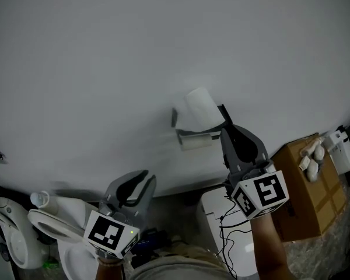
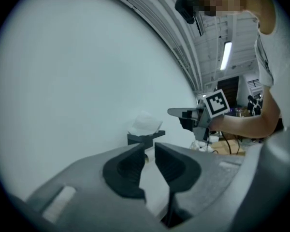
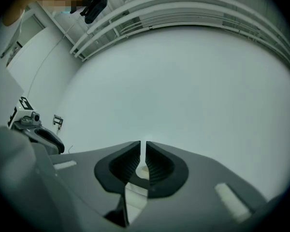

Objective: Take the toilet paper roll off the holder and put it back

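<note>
A white toilet paper roll (image 1: 199, 105) sits on a dark wall-mounted holder (image 1: 197, 135) against a plain white wall (image 1: 105, 69), in the far middle of the scene. The roll looks full and clean, and stands tilted on the holder's bar, with a pale sheet hanging below the bar. My right gripper (image 1: 224, 118) reaches up just beside the roll's right edge. Its jaws stand almost together, with only a thin slit between them, and I see nothing gripped. My left gripper (image 1: 141, 178) hangs lower and to the left, well apart from the roll. Its jaws are narrow and empty, and the roll shows beyond them. A toilet (image 1: 58, 226) stands near left and a cardboard box (image 1: 306, 185) near right.
</note>
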`<state>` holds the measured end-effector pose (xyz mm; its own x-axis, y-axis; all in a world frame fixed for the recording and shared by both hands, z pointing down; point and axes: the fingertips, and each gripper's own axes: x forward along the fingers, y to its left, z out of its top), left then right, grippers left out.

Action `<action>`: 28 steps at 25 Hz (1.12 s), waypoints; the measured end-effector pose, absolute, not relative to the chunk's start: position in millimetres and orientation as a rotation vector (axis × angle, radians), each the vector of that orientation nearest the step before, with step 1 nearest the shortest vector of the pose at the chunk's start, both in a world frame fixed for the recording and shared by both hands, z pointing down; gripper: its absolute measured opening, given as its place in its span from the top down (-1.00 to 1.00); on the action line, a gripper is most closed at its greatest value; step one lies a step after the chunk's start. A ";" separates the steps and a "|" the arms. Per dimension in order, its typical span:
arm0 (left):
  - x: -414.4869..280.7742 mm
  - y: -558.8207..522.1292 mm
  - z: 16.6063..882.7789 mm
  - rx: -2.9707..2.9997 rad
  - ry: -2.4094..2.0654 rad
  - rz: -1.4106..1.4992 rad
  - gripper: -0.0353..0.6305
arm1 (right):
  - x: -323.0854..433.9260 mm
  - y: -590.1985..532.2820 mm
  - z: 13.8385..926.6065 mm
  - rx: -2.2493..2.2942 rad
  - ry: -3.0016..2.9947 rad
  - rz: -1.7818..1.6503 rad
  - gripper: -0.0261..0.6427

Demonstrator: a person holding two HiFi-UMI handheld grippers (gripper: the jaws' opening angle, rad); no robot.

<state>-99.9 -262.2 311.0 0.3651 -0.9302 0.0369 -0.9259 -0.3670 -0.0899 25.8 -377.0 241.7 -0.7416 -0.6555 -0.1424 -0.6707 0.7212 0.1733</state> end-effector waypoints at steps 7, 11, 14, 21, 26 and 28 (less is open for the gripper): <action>-95.0 -234.8 310.0 -2.603 1.650 -0.111 0.92 | 30.7 -331.9 259.6 -1.173 2.863 0.274 0.83; -91.3 -218.7 311.9 -2.639 1.602 -0.120 0.92 | 33.1 -304.7 270.9 -1.215 2.870 0.239 0.83; -89.3 -207.3 313.7 -2.660 1.568 -0.119 0.92 | 34.2 -284.9 280.8 -1.247 2.879 0.217 0.84; -84.5 -177.2 320.5 -2.694 1.526 -0.126 0.92 | 39.8 -237.3 299.1 -1.302 2.888 0.172 0.86; -80.4 -157.1 326.0 -2.721 1.493 -0.133 0.92 | 43.5 -210.1 309.1 -1.329 2.883 0.134 0.88; -80.0 -149.6 327.7 -2.725 1.487 -0.136 0.92 | 44.9 -200.6 313.2 -1.336 2.880 0.117 0.88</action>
<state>-80.0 -149.6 327.7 0.5381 -0.8407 0.0604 -0.8377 -0.5413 -0.0721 44.9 -200.6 313.2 -0.6457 -0.7636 0.0007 -0.7610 0.6436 0.0813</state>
